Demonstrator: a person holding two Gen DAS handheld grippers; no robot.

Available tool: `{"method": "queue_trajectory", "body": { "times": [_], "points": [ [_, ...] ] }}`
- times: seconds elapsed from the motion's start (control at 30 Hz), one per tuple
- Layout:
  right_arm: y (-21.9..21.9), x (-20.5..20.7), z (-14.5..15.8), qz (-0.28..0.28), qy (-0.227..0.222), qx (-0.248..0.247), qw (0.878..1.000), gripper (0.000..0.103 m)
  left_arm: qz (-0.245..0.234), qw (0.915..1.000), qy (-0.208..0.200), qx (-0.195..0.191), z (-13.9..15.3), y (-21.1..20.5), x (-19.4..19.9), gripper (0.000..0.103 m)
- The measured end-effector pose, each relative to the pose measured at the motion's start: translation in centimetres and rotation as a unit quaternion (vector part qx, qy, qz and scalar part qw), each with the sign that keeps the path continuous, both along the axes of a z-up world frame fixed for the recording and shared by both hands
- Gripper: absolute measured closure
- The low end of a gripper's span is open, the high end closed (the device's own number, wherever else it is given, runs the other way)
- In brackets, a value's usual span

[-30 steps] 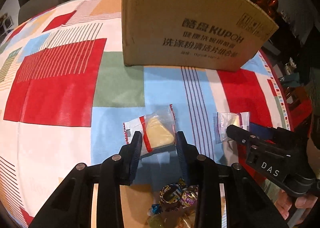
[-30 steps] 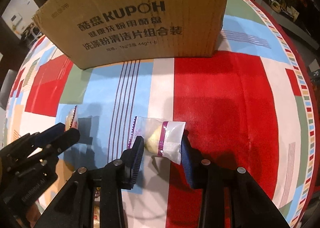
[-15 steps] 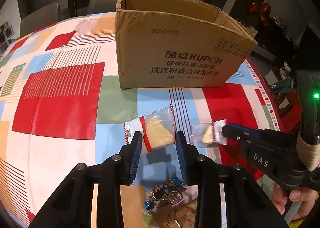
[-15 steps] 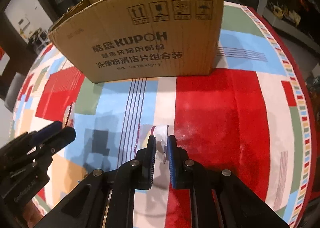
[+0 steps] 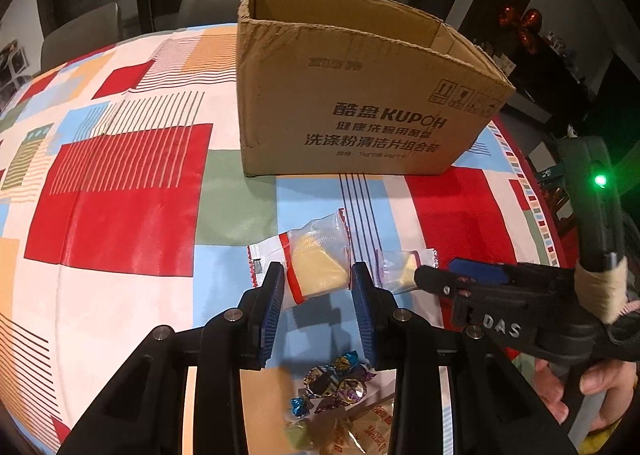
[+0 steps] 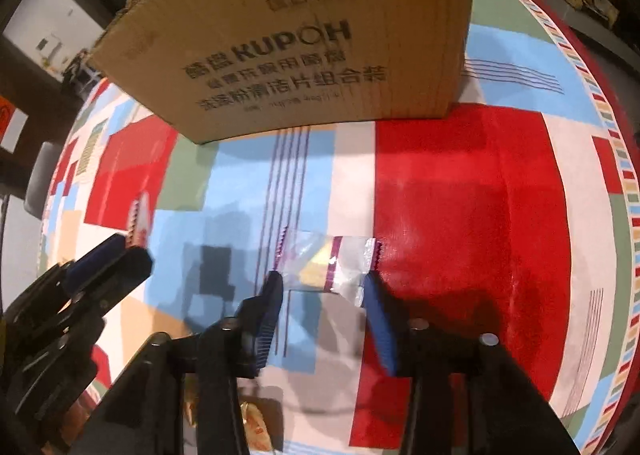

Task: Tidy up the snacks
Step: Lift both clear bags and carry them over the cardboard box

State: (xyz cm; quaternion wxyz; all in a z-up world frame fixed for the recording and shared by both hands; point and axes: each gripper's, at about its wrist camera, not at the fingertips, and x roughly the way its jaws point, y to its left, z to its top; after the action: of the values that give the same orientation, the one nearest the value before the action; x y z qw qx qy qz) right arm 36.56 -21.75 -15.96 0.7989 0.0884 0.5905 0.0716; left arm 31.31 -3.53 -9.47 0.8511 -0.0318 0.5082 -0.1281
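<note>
- The left gripper [image 5: 318, 283] has its jaws closed on a clear plastic packet with a red band and a pale yellow cake inside [image 5: 316, 263]. The ribbed pads press the cake from both sides. The packet hangs a little above the counter, to judge by the shadow under it.
- That packet's long axis runs across the jaws, with its white crimped end sticking out on the left.
- The right gripper [image 6: 324, 287] has its jaws parted; they have just been opening. The small clear packet with a purple band [image 6: 320, 259] lies between their tips.
- This small packet lies crosswise, left to right, and nearly fills the gap. Its crimped ends reach about to each pad, but the pads do not seem to squeeze it. Whether it rests on the patchwork-patterned counter [image 5: 120, 195] or catches on the tips, I cannot tell.
- The open brown cardboard box with dark printing [image 5: 360, 103] stands on the far side, straight beyond both pairs of jaws, with its near wall facing them. I judge that this is where the snacks go, so each packet must rise over that wall and travel away.
- The right jaws are the nearer pair for the purple-banded packet, and closing straight across it would catch it by the wrapper ends.
- A cluster of foil-wrapped sweets [image 5: 336, 379] waits on the near side, under the left gripper.
</note>
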Motion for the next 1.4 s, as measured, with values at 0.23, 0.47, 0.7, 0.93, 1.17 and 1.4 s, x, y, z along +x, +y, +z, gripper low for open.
{"method": "queue_trajectory", "body": {
  "times": [0.23,0.47,0.7,0.93,1.17,1.4],
  "points": [
    [1.6,0.6,-1.5,0.004,0.010,-0.023,1.000,0.040,0.011,0.9999,0.008,-0.001,-0.7,1.2,0.4,0.069],
    [3.7,1.2,-2.6,0.015,0.018,-0.061,0.998,0.033,0.024,0.9996,0.017,-0.003,-1.4,2.1,0.6,0.069],
    [6.1,0.4,-3.3,0.039,-0.006,-0.112,0.993,0.029,0.033,0.9993,0.019,0.001,-1.6,2.6,0.6,0.069],
    [5.9,0.1,-2.4,0.035,-0.018,-0.101,0.994,0.057,0.027,0.9994,0.023,0.003,-1.8,2.3,0.5,0.069],
    [4.9,-0.5,-1.6,0.025,-0.025,-0.081,0.996,0.062,0.021,0.9996,0.016,0.008,-1.3,2.0,0.3,0.070],
    [3.3,-1.0,0.6,0.021,-0.052,-0.074,0.996,0.062,0.015,0.9999,0.004,0.004,0.0,1.6,0.1,0.070]
  ]
}}
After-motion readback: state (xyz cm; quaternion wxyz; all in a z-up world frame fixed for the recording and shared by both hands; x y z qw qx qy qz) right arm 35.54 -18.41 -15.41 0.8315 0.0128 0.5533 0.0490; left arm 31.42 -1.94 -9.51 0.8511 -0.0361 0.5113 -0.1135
